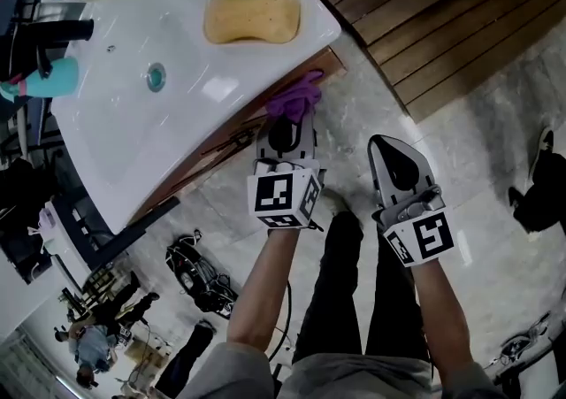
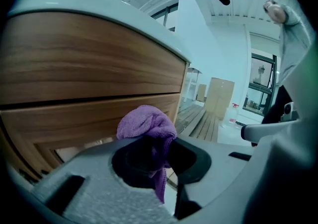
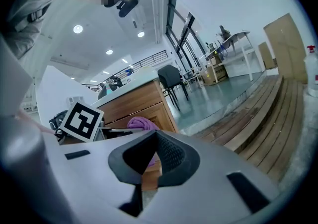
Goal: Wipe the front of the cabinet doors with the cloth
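The left gripper [image 1: 286, 134] has its jaws closed on a bunched purple microfibre cloth [image 1: 297, 96]. The wad bulges out beyond the tips and one loose tail hangs down between them, as the left gripper view shows. The cloth sits at the far right end of the brown wood-grain cabinet front [image 2: 89, 64], level with the lower of two panels split by a dark horizontal seam. From the head view it lies just under the lip of the glossy white washbasin counter [image 1: 133, 114]. I cannot tell whether it is pressing on the wood or only just beside it.

The right gripper [image 1: 398, 158] hangs to the right, apart from the cabinet and over the pale marble floor [image 1: 354, 114]. Its jaws are drawn together with nothing in them.

My reading is that wiping is at an early stage, with nearly all of the front stretching away to the left.

- **Losing the cloth:** the jaws pinch only part of the wad, so a firm sideways stroke could drag it out of the grip.
- **Poor coverage:** a balled-up cloth touches only a narrow strip, so patches would be missed.
- **Scratching:** pushing too deep could bring the hard jaw tips onto the veneer.
- **Running off the front:** this close to the right corner, a stroke to the right would slip off the edge.
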The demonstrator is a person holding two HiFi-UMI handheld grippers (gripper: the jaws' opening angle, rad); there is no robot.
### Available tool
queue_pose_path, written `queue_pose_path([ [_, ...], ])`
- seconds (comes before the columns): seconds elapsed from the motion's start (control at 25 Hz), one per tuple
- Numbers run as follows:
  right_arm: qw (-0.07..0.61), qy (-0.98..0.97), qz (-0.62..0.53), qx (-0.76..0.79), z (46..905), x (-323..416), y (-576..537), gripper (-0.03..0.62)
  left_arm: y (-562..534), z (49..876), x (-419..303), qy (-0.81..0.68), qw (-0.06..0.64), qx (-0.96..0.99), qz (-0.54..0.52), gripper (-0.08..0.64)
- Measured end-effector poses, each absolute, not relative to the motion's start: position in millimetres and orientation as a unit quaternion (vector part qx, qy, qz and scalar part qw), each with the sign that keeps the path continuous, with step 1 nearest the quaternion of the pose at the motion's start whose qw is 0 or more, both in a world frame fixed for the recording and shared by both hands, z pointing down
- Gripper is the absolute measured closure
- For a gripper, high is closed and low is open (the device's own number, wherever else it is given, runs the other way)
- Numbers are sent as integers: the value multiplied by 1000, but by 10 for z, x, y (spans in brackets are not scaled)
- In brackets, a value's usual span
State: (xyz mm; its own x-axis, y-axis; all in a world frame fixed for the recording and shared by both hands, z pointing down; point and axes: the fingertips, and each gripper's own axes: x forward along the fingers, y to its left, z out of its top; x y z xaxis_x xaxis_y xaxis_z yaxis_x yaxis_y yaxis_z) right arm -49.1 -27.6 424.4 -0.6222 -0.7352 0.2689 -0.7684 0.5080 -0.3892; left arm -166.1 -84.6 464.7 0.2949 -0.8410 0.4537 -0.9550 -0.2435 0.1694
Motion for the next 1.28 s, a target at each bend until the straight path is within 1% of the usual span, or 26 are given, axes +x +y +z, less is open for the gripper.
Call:
queue_pose_path([
  [0.64,31,-848,244,470,4326,-129,-292,583,-1127,4672,-1046,-528,215,811,132,502],
  [0.92,34,-849,247,466,4350,-169,-221,583,-1112,4670,-1022,-517,214,820,125,502],
  [1.28,32,-863,244,440,4284,-378,-56,583,-750,4422,-1158,-530,201,818,99,502],
])
